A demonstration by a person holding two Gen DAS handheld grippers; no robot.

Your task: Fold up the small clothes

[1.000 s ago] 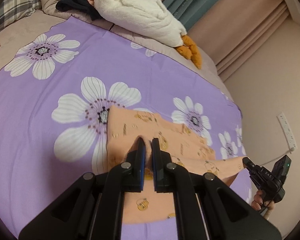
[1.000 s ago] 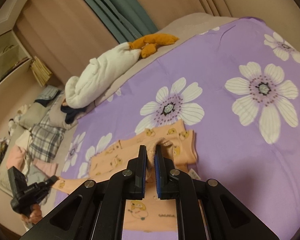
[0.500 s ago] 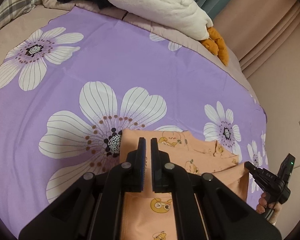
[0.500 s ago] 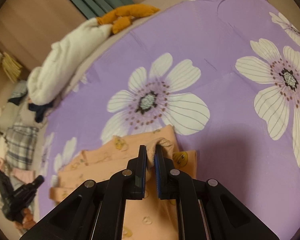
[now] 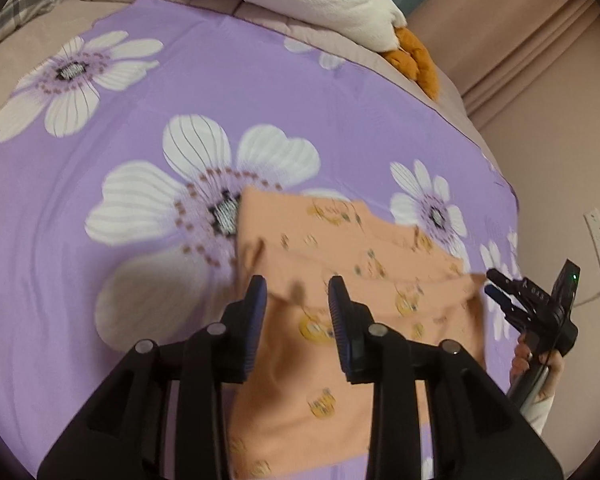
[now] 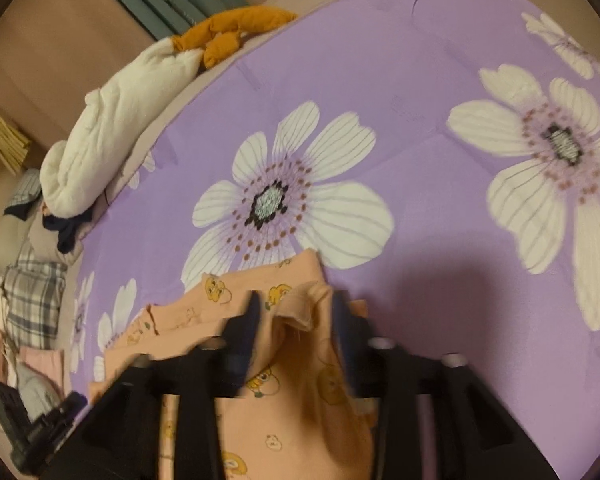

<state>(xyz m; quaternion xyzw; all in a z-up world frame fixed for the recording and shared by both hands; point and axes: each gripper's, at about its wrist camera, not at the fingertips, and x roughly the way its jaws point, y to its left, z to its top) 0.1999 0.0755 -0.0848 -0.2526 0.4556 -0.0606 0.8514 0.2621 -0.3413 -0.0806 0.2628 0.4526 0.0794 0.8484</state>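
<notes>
Both grippers stand spread apart above a peach garment on the bed, gripping nothing.

Left gripper [image 5: 298, 292] has its jaws wide, empty, over the near left part of the peach garment [image 5: 340, 280]; right gripper [image 6: 294, 310] is equally wide, a raised fabric fold between its fingers but apart from them. The garment lies folded on the purple flowered sheet [image 5: 100, 260], with a white plush toy [image 6: 112, 128] at the far edge.

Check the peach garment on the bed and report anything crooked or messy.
The peach garment is not lying flat: a fold of fabric stands bunched up between the open fingers of the right tool, and its layered edges sit stepped and uneven on the purple sheet.
</notes>
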